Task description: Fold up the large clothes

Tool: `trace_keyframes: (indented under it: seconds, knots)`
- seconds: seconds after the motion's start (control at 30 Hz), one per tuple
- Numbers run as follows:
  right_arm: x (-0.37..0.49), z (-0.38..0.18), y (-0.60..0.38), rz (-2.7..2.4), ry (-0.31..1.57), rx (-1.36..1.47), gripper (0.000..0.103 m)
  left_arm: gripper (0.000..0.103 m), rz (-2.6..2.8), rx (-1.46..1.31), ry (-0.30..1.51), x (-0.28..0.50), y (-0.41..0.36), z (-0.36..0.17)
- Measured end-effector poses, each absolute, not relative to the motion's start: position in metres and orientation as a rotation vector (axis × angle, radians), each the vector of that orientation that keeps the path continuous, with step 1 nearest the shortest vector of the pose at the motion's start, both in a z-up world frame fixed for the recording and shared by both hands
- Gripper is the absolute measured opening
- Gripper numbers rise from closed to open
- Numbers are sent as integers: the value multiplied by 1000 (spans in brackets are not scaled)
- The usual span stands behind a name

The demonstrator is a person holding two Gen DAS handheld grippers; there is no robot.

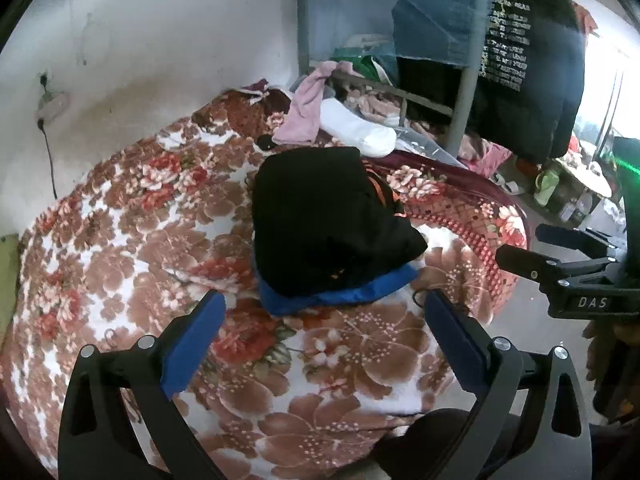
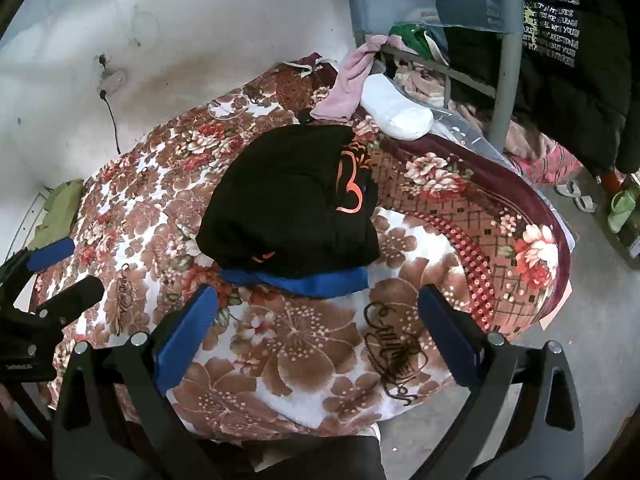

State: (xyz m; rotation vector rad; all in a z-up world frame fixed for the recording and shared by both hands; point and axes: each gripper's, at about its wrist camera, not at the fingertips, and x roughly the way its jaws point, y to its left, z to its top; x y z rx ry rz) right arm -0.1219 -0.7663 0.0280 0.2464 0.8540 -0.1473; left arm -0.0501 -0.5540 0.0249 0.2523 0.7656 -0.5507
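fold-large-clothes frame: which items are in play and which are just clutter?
In play:
- black garment, folded, on top of the pile
- blue garment under it
- left gripper and right gripper, jaws open, empty

Clutter:
- floral blanket underneath
- pink cloth
- white sock
- hanging black shirt with printed text
- green cloth by the wall

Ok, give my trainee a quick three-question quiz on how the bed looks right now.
1. True or false: the left gripper is clamped on the black garment.
2. What lies directly under the black garment? A) white sock B) blue garment C) pink cloth
3. Fill in: the print on the black garment is ____ in colour.

Key:
1. False; the jaws of both the left gripper and the right gripper are open and hold nothing.
2. B, the blue garment.
3. Orange.
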Motion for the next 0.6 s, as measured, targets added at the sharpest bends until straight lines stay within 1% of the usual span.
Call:
trace_keyframes:
  seconds: [0.3,0.6]
  knots:
    - [-123,28,-766,-153,851,243,98,98,-584,286,784,-42,-559,21]
    - [-114,30,-770,-143,852,230,98,98,-520,308,757,-33,-555,25]
